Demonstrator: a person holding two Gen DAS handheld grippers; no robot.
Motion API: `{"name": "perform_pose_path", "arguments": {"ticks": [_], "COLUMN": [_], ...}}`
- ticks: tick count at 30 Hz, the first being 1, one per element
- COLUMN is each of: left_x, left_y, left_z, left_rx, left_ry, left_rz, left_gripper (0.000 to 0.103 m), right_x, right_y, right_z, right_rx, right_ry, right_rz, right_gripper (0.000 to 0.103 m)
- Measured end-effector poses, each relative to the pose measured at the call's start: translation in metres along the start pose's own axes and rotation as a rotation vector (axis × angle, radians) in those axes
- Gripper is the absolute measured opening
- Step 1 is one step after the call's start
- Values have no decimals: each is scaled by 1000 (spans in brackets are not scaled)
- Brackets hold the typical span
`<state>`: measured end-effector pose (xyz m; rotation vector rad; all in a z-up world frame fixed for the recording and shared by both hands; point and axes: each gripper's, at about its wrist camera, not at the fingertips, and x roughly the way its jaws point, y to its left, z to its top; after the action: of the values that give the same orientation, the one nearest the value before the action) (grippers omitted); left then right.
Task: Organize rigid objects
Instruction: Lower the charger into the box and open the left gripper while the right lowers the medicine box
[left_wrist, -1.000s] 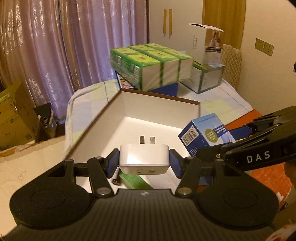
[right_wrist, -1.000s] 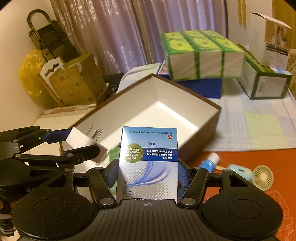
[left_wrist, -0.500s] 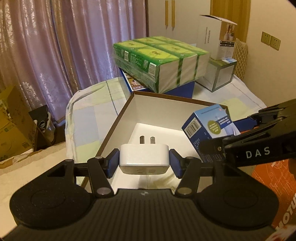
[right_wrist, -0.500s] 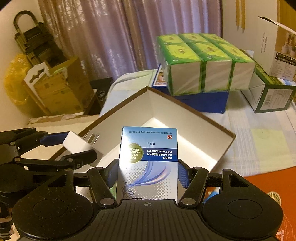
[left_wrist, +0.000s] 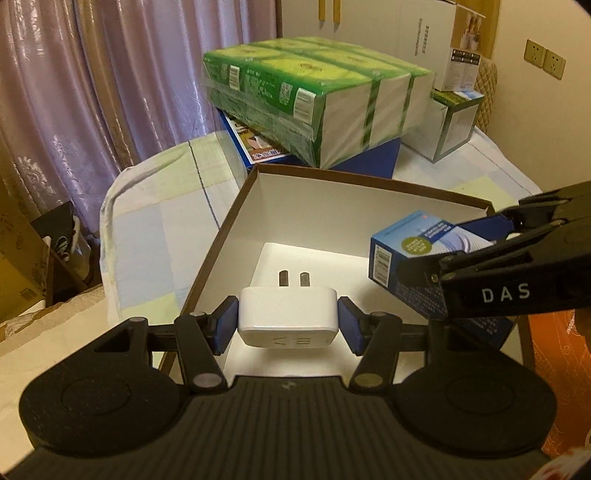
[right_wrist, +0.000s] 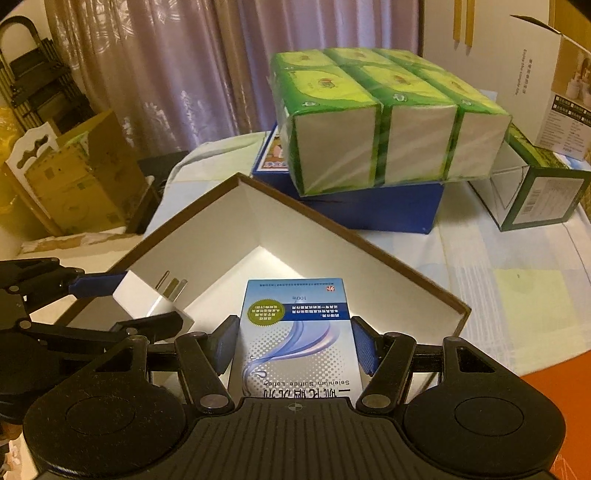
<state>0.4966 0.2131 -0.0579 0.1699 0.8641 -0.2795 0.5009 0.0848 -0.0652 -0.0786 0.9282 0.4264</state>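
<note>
My left gripper (left_wrist: 288, 325) is shut on a white plug adapter (left_wrist: 288, 317), prongs pointing forward, held over the near part of the open brown-rimmed white box (left_wrist: 332, 221). My right gripper (right_wrist: 293, 345) is shut on a blue and white lotion carton (right_wrist: 293, 336), held over the same box (right_wrist: 280, 236) on its right side. The carton (left_wrist: 413, 254) and right gripper show at the right of the left wrist view. The adapter (right_wrist: 155, 302) and left gripper show at the left of the right wrist view.
Behind the box a shrink-wrapped pack of green tissue boxes (right_wrist: 380, 122) sits on a blue box (right_wrist: 373, 210). A green and white carton (right_wrist: 535, 192) lies at the right. Cardboard boxes (right_wrist: 77, 181) stand by the curtain on the left. An orange mat (left_wrist: 554, 354) lies right.
Both grippers have moved forward and lower over the open box, each still holding its object. The box interior now lies directly beneath them.
</note>
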Motion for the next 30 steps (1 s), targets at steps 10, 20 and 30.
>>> {"name": "perform_pose_path", "arguments": {"ticks": [10,20,30], "left_x": [27,48,62], "left_y": [-4,-12,-16], "left_z": [6,9,6], "left_rx": [17,37,48], "left_ry": [35,69,54], "left_rz": [-28,-44,-38], "left_gripper": [54,54,55], "right_x": [22,38,35], "right_y": [-8,-17,-26], "right_z": [4,6,1], "right_rx": [-8,-41,-16], "right_ry": [-5,33,53], "right_rz": [-6,-33,-34], "right_gripper": [61,62,62]}}
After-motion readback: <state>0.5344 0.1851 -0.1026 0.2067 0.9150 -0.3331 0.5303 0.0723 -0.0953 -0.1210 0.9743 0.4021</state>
